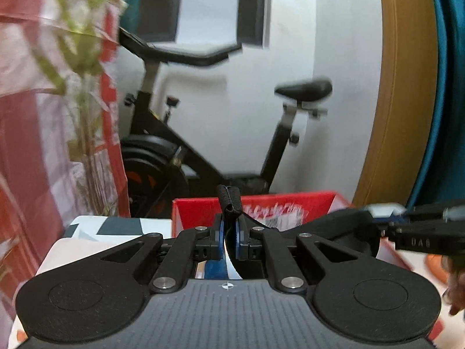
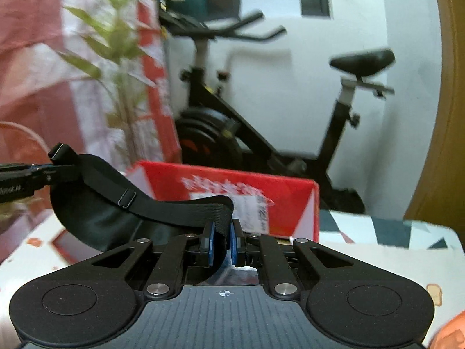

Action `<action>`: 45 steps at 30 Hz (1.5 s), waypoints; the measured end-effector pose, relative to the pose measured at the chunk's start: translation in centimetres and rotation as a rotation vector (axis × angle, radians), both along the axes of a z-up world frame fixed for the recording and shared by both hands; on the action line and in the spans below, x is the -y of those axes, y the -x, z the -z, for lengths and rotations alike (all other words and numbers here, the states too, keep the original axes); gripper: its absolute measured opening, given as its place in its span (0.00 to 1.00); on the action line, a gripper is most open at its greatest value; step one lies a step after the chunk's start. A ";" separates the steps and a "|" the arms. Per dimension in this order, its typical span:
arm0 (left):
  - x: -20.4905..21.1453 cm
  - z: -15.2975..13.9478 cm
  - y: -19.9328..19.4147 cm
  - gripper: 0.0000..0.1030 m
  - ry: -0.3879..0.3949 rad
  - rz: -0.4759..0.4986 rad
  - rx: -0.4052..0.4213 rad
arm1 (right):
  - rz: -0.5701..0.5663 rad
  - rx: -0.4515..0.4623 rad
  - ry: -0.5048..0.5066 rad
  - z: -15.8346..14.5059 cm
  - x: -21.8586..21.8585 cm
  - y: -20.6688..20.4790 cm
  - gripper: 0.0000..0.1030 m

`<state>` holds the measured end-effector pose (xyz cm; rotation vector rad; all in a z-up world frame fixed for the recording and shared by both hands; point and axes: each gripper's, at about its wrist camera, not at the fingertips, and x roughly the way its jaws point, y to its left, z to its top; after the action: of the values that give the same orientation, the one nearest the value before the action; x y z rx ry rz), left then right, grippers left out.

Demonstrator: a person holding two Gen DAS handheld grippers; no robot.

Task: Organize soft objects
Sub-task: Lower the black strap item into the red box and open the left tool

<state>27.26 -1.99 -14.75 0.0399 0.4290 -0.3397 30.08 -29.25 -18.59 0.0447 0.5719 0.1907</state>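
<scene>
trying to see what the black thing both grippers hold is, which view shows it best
The right wrist view: the black eye mask hangs open there, padded body and elastic strap stretched between the left gripper and right gripper. The left wrist view shows only the strap end in the left gripper and a dark, partly hidden fold.
</scene>
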 end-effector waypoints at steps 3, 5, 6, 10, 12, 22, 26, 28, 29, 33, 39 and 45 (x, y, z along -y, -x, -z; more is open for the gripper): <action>2.1 1.5 -3.2 0.08 -0.067 0.023 -0.072 | 0.017 -0.085 0.040 2.0 -0.1 -2.3 0.10; 2.8 2.7 -4.9 0.08 -0.074 0.038 -0.149 | 0.012 -0.146 0.060 3.2 -0.2 -3.2 0.09; 3.1 3.4 -5.7 0.08 -0.079 0.048 -0.196 | 0.011 -0.173 0.073 3.8 -0.3 -3.5 0.09; 3.8 6.3 -7.8 0.08 -0.130 0.053 -0.338 | 0.009 -0.235 0.080 5.3 -0.4 -4.4 0.09; 3.9 7.0 -8.2 0.08 -0.152 0.054 -0.367 | 0.009 -0.251 0.069 5.6 -0.4 -4.6 0.09; 4.3 7.9 -8.5 0.08 -0.205 0.088 -0.409 | -0.015 -0.293 0.118 6.3 -1.2 -4.9 0.09; 4.6 8.4 -8.8 0.09 -0.226 0.087 -0.423 | 0.004 -0.313 0.130 6.3 -1.5 -5.0 0.09; 4.3 8.5 -9.0 0.11 -0.220 0.069 -0.429 | 0.013 -0.317 0.126 6.3 -1.5 -4.9 0.09; 4.2 8.5 -9.1 0.12 -0.221 0.065 -0.430 | 0.016 -0.318 0.129 6.2 -1.5 -4.9 0.10; 3.9 8.4 -9.1 0.22 -0.243 0.074 -0.423 | 0.024 -0.314 0.147 6.0 -1.6 -4.8 0.12; 4.0 7.9 -8.7 0.56 -0.236 0.119 -0.436 | 0.021 -0.290 0.163 5.2 -1.9 -4.1 0.21; 4.1 6.7 -7.8 0.81 -0.183 0.130 -0.414 | 0.020 -0.239 0.177 3.7 -2.1 -3.0 0.47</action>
<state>35.11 -6.05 -21.46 0.1788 0.8694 -0.4372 33.12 -27.15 -22.33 -0.0994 0.8239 0.1153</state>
